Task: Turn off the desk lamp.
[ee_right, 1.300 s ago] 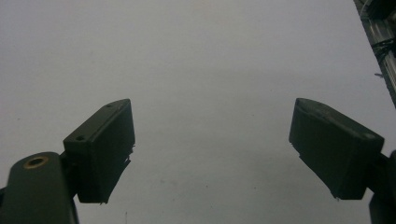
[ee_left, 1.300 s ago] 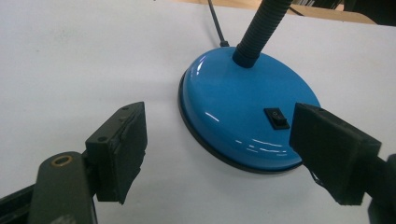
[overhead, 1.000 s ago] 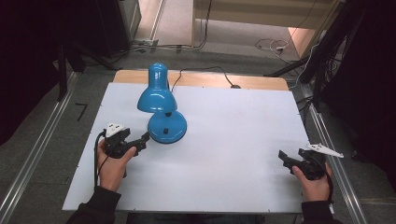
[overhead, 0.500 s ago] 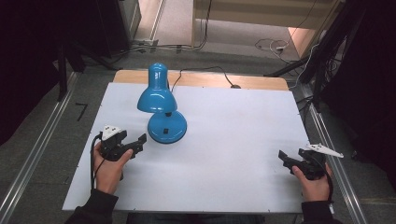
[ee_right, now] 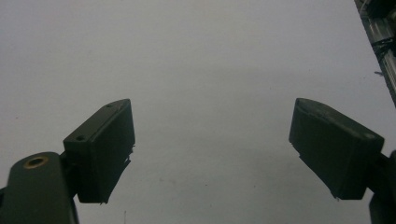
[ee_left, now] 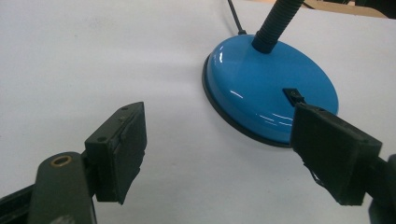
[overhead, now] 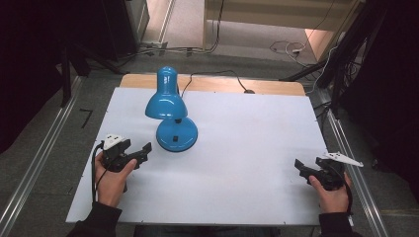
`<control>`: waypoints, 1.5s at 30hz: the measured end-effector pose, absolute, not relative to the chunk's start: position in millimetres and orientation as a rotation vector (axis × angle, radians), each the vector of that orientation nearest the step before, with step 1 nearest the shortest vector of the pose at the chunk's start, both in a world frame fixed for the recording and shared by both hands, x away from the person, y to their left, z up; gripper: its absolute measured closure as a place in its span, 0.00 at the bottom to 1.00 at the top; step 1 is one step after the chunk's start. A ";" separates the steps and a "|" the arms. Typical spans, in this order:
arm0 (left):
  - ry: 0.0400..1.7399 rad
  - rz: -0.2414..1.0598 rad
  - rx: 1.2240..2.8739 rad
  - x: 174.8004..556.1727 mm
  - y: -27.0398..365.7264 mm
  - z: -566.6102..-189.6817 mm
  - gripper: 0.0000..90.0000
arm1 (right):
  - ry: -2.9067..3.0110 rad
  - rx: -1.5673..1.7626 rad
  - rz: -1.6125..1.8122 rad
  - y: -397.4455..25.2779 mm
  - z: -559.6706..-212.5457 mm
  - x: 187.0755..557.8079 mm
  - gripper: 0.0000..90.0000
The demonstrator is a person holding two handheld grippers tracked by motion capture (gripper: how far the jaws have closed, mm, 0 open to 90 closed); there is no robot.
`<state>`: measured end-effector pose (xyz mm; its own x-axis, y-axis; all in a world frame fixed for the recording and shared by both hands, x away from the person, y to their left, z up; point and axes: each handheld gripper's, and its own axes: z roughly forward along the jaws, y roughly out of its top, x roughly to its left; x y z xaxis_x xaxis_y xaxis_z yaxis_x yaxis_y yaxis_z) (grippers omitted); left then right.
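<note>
Left gripper [overhead: 141, 152] jaws stood wide, aimed at blue lamp [overhead: 173, 113] base just ahead, likely lining up the base switch [ee_left: 293, 95]. Right gripper [overhead: 302, 168] also wide, parked well apart over bare table [overhead: 247, 148].

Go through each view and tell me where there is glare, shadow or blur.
High view: even light on the table, dark surroundings, a highlight on the lamp shade. Left gripper view: white glare streaks on the glossy lamp base; the open jaws, close to the lens, look soft. Right gripper view: the tabletop darkens toward the frame's edges, jaws in dim silhouette, no glare.
</note>
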<state>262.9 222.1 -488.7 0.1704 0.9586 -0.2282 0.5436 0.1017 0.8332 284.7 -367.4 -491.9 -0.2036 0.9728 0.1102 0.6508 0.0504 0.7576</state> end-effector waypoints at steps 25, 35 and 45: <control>1.499 0.588 1.549 252.6 230.7 -489.0 0.22 | 1.896 1.633 0.982 -367.1 -492.1 284.7 0.14; 1.500 0.583 1.547 248.2 233.7 -489.1 0.22 | 1.899 1.629 0.979 -367.2 -492.2 284.7 0.14; 1.507 0.580 1.543 243.6 238.3 -489.7 0.22 | 1.899 1.629 0.979 -367.1 -492.3 284.7 0.14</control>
